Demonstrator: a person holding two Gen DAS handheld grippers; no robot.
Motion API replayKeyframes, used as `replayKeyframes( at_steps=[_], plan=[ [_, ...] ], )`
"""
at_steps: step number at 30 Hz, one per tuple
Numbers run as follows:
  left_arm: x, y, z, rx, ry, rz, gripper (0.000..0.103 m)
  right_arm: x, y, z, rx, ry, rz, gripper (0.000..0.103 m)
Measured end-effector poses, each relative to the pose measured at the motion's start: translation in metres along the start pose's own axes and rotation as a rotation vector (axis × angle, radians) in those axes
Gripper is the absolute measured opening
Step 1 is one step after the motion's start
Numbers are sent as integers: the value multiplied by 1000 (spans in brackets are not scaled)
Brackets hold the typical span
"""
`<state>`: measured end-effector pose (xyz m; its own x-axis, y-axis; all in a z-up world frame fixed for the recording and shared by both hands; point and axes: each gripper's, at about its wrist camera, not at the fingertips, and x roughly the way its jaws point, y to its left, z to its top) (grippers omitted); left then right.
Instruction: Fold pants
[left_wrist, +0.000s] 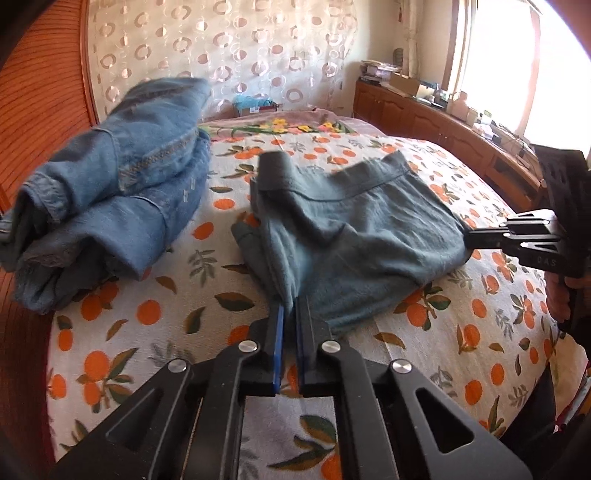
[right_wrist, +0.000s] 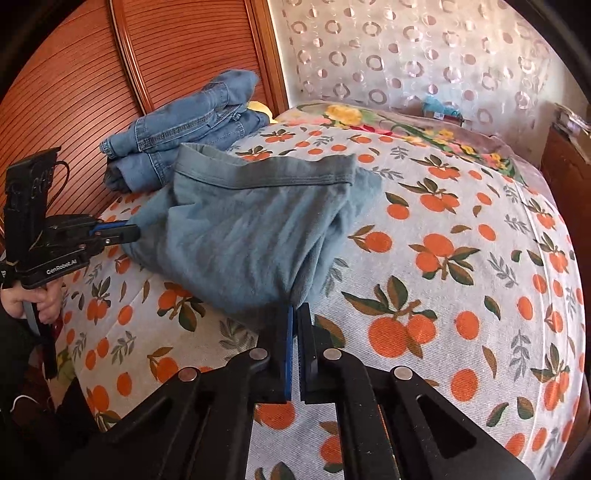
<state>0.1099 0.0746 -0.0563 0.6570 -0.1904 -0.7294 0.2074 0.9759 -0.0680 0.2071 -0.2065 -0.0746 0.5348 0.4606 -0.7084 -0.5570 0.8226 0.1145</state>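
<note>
- The teal pants (left_wrist: 343, 229) lie bunched on the bed (left_wrist: 443, 332), toward its near edge, with their hemmed band on the far side, facing the headboard end.
- The left claw (left_wrist: 290, 314) is pressed together on the near left corner of the cloth; a fold rises between its blue pads.
- The right claw (right_wrist: 295, 314) is likewise clamped on the near right corner of the pants. In the left wrist view it shows at the fabric's right edge (left_wrist: 476, 236).
- The stretch of cloth between the two claws runs along the near edge of the bed, so the garment's bulk lies ahead of both claws. Each hand has its own corner, neither nearer than the other.
- My judgement: the coming move is to carry both pinched corners forward over the rest toward the far band, and the two claws need to travel together so the fold stays square.
- A stack of folded denim (left_wrist: 110, 192) sits by the wooden board at the bed's left far corner, well apart from the pants.
- How many layers each claw holds is hidden, and the legs' run under the bunching is hard to make out.
</note>
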Motion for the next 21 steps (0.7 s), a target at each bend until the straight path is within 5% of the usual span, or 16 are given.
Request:
replayKeyframes(
  at_steps=[8, 13, 21],
  plan=[
    [-6, 3, -19, -2, 39, 6, 7, -6, -3, -6, -12, 9, 18, 1],
    [-18, -1, -5, -5, 10, 40, 28, -18, -3, -1, -12, -16, 29, 2],
    [7, 0, 34, 3, 4, 35, 40, -7, -10, 39, -28, -50, -6, 24]
  ],
)
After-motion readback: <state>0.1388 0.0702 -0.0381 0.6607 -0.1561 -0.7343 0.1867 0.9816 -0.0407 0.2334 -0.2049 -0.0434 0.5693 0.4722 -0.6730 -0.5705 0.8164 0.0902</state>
